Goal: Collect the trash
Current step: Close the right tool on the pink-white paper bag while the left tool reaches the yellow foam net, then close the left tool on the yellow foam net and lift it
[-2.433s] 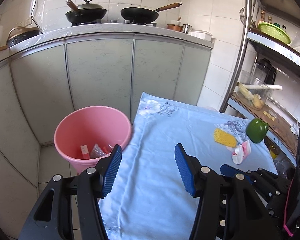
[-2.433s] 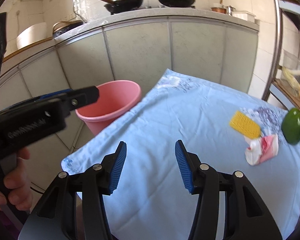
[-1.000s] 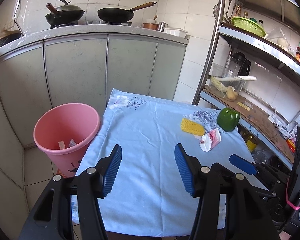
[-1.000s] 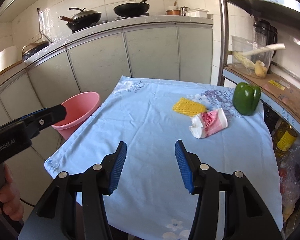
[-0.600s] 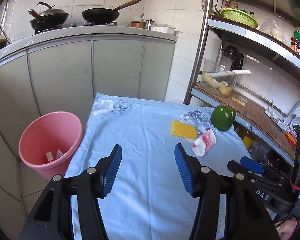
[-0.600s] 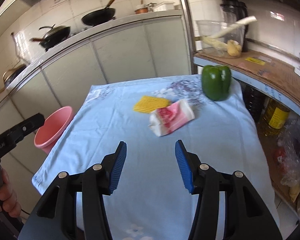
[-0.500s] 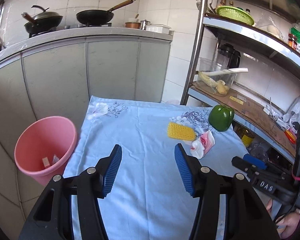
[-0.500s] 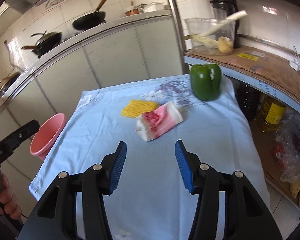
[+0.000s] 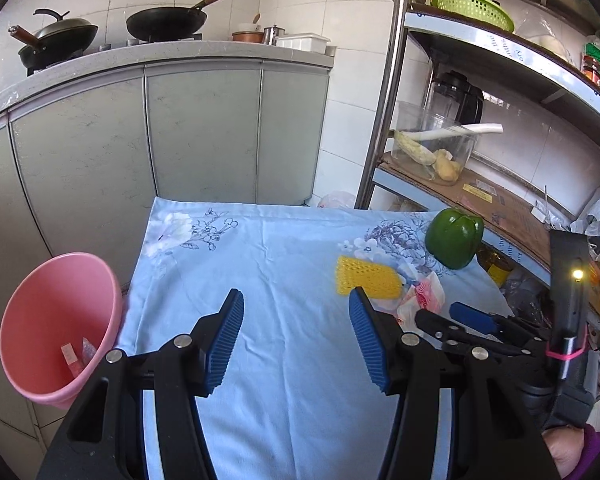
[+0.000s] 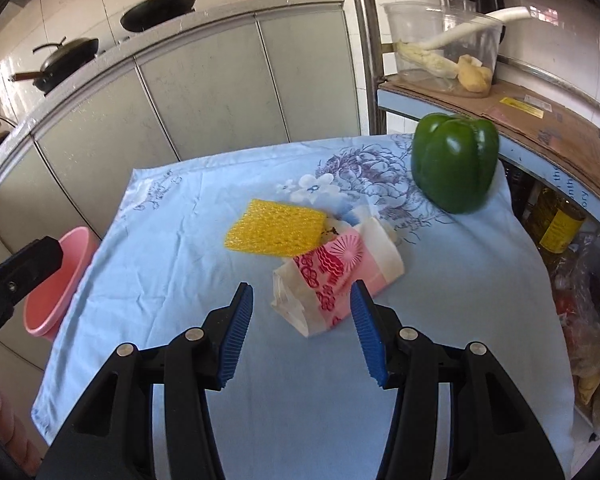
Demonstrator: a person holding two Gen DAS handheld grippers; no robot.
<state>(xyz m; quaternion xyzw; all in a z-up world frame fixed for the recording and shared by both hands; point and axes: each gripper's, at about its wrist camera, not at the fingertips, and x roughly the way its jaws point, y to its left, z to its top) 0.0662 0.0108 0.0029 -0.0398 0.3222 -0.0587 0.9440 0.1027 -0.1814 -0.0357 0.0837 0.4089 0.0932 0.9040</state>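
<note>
A crumpled pink-and-white wrapper (image 10: 336,280) is lying at the centre of the right wrist view, on a pale blue floral tablecloth (image 10: 188,240), its upper edge touching a yellow foam mesh sleeve (image 10: 274,226) just up and to the left. Both scraps are looking light, soft and easily crushed; the wrapper is likely giving way under any squeeze, so a pinch across its bunched middle, where the folds are thickest, is looking the surest hold, while its thin loose lower end may slip or tear. The right gripper (image 10: 302,326) is hovering at the lower centre of the frame with its blue pads apart, the wrapper's lower end showing in the gap, untouched. A green bell pepper (image 10: 454,160) is standing at the upper right, apart from the trash. In the left wrist view the left gripper (image 9: 296,340) is hanging open and empty over bare cloth, while a pink bin (image 9: 44,320) holding a few scraps is waiting at the lower left, beside the table's edge.
</note>
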